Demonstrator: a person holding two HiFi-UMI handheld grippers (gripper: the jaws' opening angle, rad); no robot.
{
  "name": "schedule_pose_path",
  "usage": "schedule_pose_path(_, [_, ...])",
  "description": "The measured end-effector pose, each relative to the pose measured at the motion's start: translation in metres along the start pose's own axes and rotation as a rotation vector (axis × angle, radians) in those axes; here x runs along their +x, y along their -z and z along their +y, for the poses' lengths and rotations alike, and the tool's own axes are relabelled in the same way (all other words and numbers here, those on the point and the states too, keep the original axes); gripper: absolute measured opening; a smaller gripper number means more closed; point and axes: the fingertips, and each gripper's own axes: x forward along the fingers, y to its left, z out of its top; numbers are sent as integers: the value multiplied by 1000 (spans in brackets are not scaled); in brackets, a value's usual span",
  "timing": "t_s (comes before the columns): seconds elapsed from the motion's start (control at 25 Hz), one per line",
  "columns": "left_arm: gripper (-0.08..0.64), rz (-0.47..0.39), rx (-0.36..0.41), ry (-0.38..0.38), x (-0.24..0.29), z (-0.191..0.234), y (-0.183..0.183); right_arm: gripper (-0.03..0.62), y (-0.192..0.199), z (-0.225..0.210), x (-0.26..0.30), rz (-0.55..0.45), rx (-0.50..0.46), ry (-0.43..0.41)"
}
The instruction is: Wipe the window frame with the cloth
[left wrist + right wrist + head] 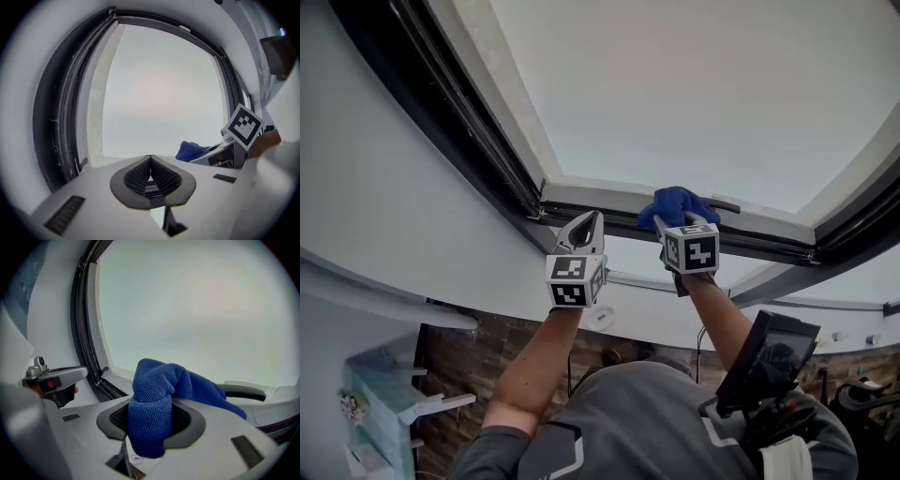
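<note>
A blue cloth (pixel 677 205) is bunched against the lower bar of the window frame (pixel 609 198), clamped in my right gripper (pixel 682 223). In the right gripper view the blue cloth (pixel 157 399) fills the jaws and drapes over them. My left gripper (pixel 590 223) is shut with nothing in it, its tip close to the frame's lower left corner, just left of the cloth. From the left gripper view the cloth (pixel 191 151) shows to the right, beside the right gripper's marker cube (pixel 243 126). The left gripper (pixel 150 159) has its jaws pressed together.
The dark seal and track (pixel 455 112) run up the left side of the window. A window handle (pixel 241 392) lies on the frame right of the cloth. Below are a brick wall (pixel 497 366), a pale shelf (pixel 380 403) and a dark device (pixel 769 361) at the person's chest.
</note>
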Motion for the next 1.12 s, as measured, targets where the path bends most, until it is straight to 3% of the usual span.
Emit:
schedule_pose_path(0.52, [9,-20,-5,-134,-46,76,1,172,-7,73,55,39,-10,-116])
schedule_pose_path(0.76, [9,-65,13,-170,-60,114,-23,172,-17,126,92,66,-97,-150])
schedule_pose_path(1.12, [9,-44,35,-221,-78,160,-13,172,-34,197,132,81,-160,-247])
